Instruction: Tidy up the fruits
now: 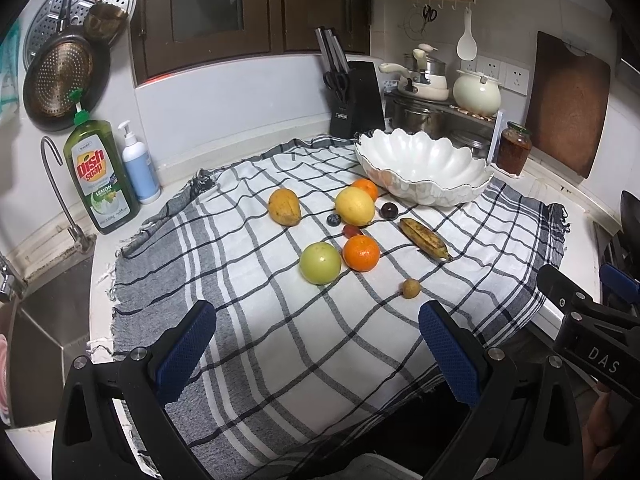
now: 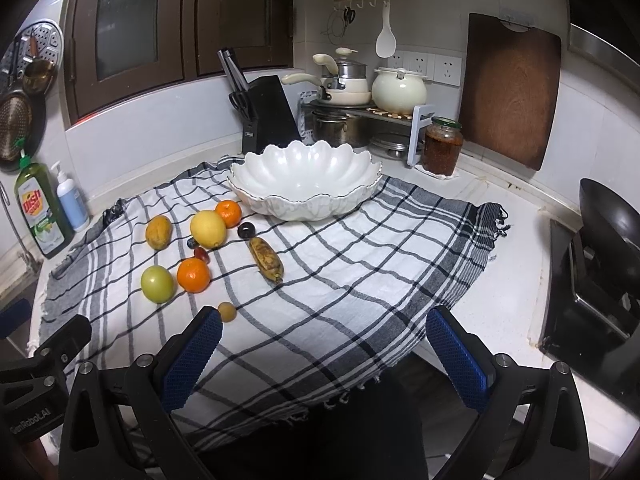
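A: Fruits, all loose on the checked grey-and-white cloth (image 1: 280, 340), none in the scalloped white ceramic bowl (image 2: 304, 184) behind them. Left to right: brownish-yellow mango (image 1: 284, 207), round green apple (image 1: 320, 263), big yellow lemon (image 1: 355, 206), near orange mandarin (image 1: 361, 253), spotted overripe banana (image 1: 424, 238).

B: Tongs?

A: Left gripper (image 1: 316, 348) spread wide, empty. Right gripper (image 2: 324, 354) likewise, low over the near cloth edge.

B: Step?

A: Start, I judge. Next: reach forward, straddle one fruit, likely the small tan one (image 2: 227, 311), nearest.
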Demonstrator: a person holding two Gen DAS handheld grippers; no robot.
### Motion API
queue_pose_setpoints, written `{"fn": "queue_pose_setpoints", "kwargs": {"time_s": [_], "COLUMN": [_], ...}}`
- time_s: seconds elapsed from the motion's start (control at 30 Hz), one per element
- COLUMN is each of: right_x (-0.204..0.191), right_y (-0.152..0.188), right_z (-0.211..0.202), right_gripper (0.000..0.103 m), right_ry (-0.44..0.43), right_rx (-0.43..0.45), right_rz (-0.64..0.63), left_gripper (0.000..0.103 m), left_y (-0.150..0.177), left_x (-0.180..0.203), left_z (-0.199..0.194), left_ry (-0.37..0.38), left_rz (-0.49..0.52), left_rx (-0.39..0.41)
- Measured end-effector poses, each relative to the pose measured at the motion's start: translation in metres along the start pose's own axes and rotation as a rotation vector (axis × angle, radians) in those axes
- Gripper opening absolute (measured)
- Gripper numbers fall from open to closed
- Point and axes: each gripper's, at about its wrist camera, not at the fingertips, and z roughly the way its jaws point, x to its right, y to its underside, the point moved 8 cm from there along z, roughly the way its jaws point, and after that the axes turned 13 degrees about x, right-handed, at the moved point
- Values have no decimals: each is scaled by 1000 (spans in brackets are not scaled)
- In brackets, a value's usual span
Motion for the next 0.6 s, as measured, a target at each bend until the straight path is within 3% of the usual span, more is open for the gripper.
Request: {"fn": "queue_pose_setpoints", "kwargs": {"time_s": [0.6], "right_x": [0], "right_y": [1], "right_z": [0], "right_gripper": [103], "right_ry": [-1], "right_rx": [-1], "right_rz": [1], "left_gripper": [103], "left_y": [1], "left_x": [0], "left_z": [0], "left_ry": [-1], "left_rz": [1], "left_rx": [-1]}}
